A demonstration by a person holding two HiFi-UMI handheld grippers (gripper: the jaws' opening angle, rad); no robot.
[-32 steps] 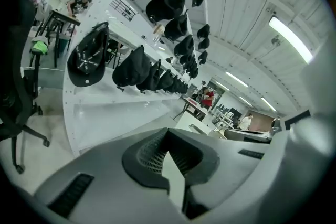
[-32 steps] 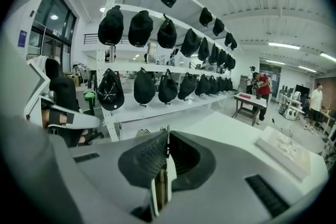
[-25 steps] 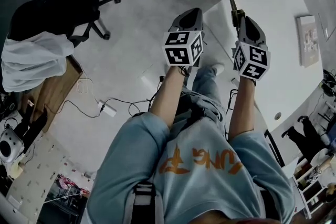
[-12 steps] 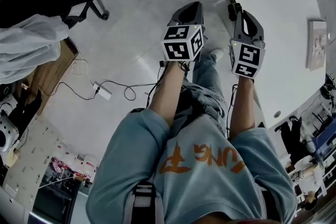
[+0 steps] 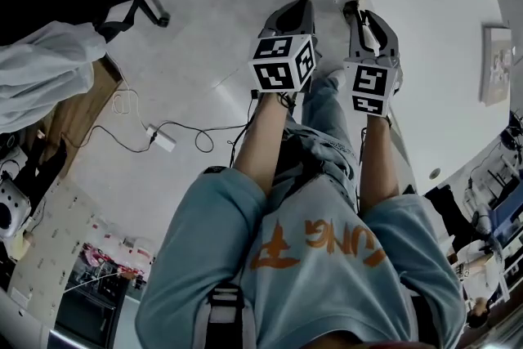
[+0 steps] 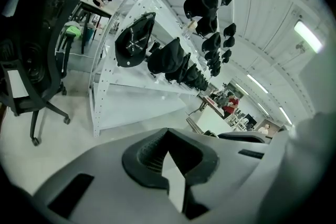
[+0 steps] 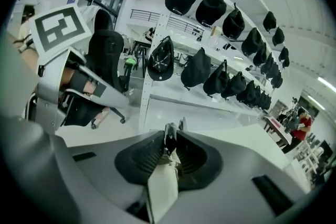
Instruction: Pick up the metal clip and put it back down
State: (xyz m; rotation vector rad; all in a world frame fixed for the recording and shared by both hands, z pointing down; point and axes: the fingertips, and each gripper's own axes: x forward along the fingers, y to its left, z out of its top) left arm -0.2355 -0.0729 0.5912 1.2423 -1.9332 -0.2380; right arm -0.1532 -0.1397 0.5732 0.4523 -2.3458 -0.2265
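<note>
Right gripper view: one metal clip point(image 7: 168, 147) between opening right tongs point(image 7: 169, 136); left tongs point(image 6: 168, 132) clenched, empty.

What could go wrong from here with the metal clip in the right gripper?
1. The right gripper has its jaws opening with the metal clip between them; it may drop and bounce on the white table.
2. In the head view the clip pokes out near the table's edge, so it could fall to the floor.
</note>
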